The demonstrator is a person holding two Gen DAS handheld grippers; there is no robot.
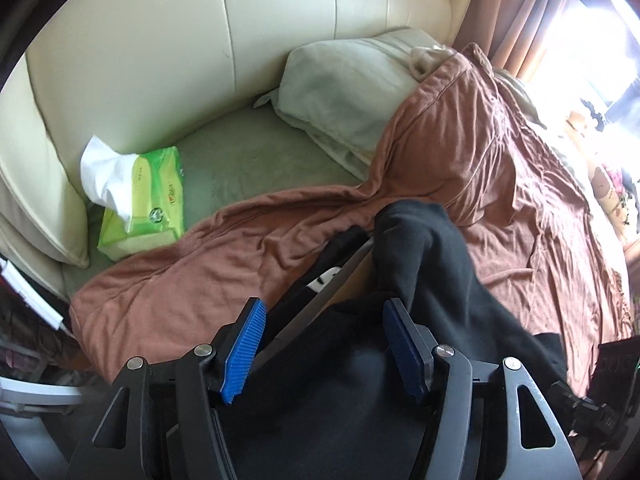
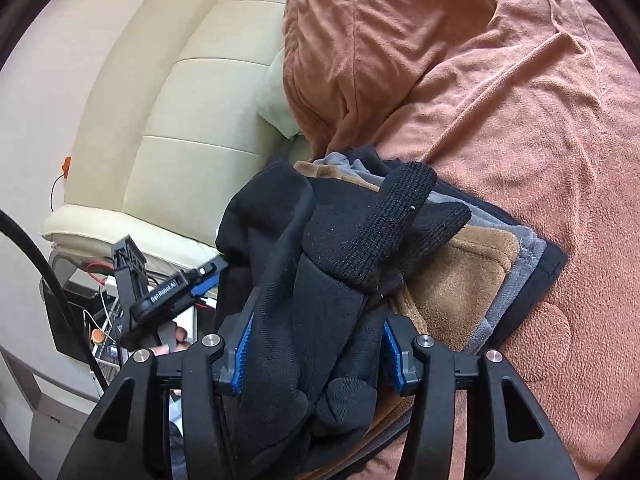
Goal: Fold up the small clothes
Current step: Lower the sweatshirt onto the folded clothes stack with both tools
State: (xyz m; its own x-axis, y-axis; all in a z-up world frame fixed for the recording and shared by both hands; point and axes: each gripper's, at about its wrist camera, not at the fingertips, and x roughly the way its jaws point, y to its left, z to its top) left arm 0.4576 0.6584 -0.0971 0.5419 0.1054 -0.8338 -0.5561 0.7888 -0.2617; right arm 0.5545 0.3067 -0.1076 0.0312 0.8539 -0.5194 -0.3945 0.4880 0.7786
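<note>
Sock (image 2: 360, 240), black, lies bunched between the fingers of the right gripper (image 2: 316, 354), long axis running away from the camera, cuff end farthest, over a stack (image 2: 500, 264) of folded brown and grey cloths. Jaws stand part open; whether the pads press the knit cannot be told. Left gripper (image 1: 324, 344) stands wide over black fabric (image 1: 420, 240), holding nothing. Right gripper is judged the nearer to the sock. Stack's edge lies just right of the sock; beyond it the blanket (image 2: 520, 100) offers open room. Headboard (image 1: 160, 40) and tissue pack (image 1: 148, 200) bound the left.
</note>
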